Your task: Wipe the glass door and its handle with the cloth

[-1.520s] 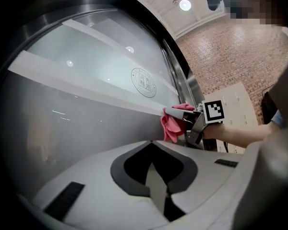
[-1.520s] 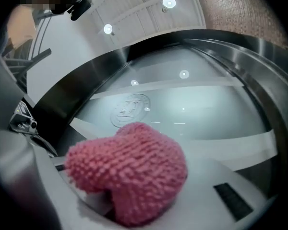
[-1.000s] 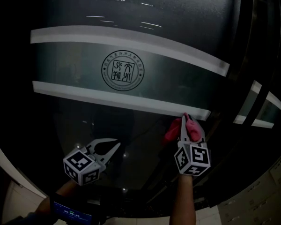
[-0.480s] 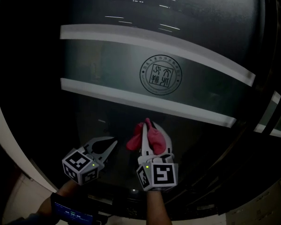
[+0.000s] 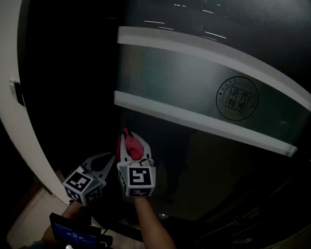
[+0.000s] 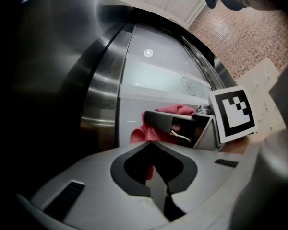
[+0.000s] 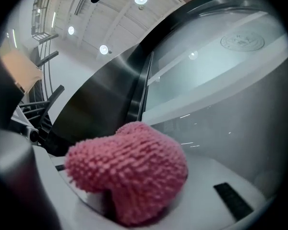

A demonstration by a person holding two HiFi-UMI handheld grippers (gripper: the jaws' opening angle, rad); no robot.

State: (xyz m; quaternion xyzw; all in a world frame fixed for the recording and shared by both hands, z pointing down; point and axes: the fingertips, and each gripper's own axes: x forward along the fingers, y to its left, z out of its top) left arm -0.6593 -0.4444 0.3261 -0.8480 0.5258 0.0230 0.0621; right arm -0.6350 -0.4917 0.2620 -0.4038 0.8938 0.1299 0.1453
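Writing on the door: a round seal emblem point(image 5: 237, 98) sits on the frosted band point(image 5: 197, 90) of the glass door point(image 5: 207, 154), toward its right edge. It has a ring of small characters around larger ones, all too small to read.
Stripes: two white stripes point(image 5: 197, 119) border the frosted band, above and below.
Markers: black-and-white square codes cover each gripper's cube, and they carry no letters.
Cloth: the pink, nubby cloth point(image 5: 135, 146) is bunched into a wad at the door's lower left, just under the left end of the lower stripe and close to the door's left edge.
Right gripper point(image 5: 130, 139): its jaws are clamped on the cloth, which bulges out past the tips toward the glass.
Left gripper point(image 5: 112, 157): it is just left of the right one and lower. Its jaw tips are drawn together with nothing between them, and it is apart from the cloth.
Frame: a brushed steel post point(image 6: 103, 80) stands at the door's left edge.
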